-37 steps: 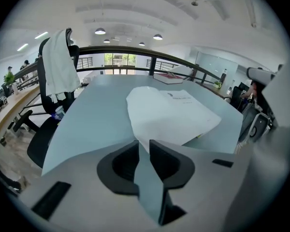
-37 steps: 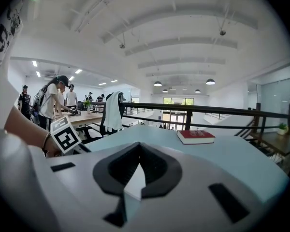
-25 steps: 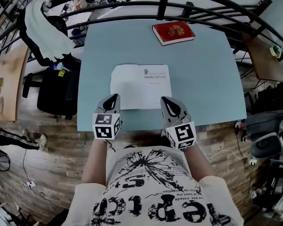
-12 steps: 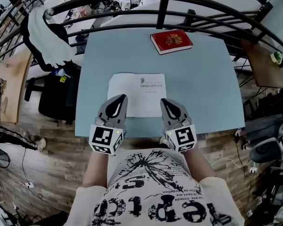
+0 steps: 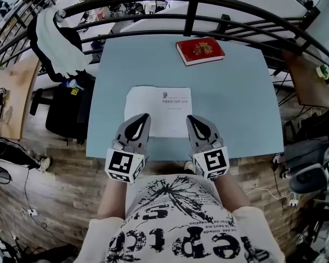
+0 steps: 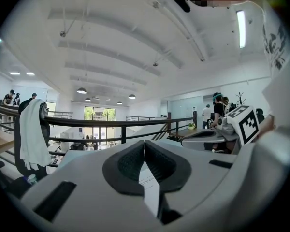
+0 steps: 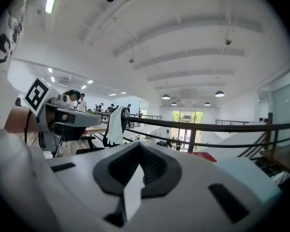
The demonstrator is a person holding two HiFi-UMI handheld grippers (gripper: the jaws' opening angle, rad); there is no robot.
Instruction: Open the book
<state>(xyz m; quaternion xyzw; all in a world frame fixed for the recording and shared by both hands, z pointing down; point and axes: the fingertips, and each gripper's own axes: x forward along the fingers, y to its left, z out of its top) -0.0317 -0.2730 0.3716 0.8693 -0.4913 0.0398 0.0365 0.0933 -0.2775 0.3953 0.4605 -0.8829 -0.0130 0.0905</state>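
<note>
A white book (image 5: pixel 159 107) lies open at a printed title page in the middle of the pale blue table (image 5: pixel 236 97). A closed red book (image 5: pixel 200 50) with a gold emblem sits near the table's far edge. My left gripper (image 5: pixel 143 117) hovers over the white book's near left corner, jaws shut and holding nothing. My right gripper (image 5: pixel 191 118) hovers over the near right corner, also shut and holding nothing. In the left gripper view the shut left gripper (image 6: pixel 144 143) points level, with a strip of the page (image 6: pixel 151 185) below. The right gripper view shows the shut right gripper (image 7: pixel 139 145) and the red book (image 7: pixel 210 157).
A black curved railing (image 5: pixel 189 7) runs behind the table. On the left a white cloth (image 5: pixel 55 34) hangs over a black chair, with a black bag (image 5: pixel 66 106) beneath. A wooden side table (image 5: pixel 304 73) stands at the right. My torso is close to the table's near edge.
My left gripper has risen and shifted right, onto the white book's near left corner. The right gripper has lifted slightly. Both books lie as before.
</note>
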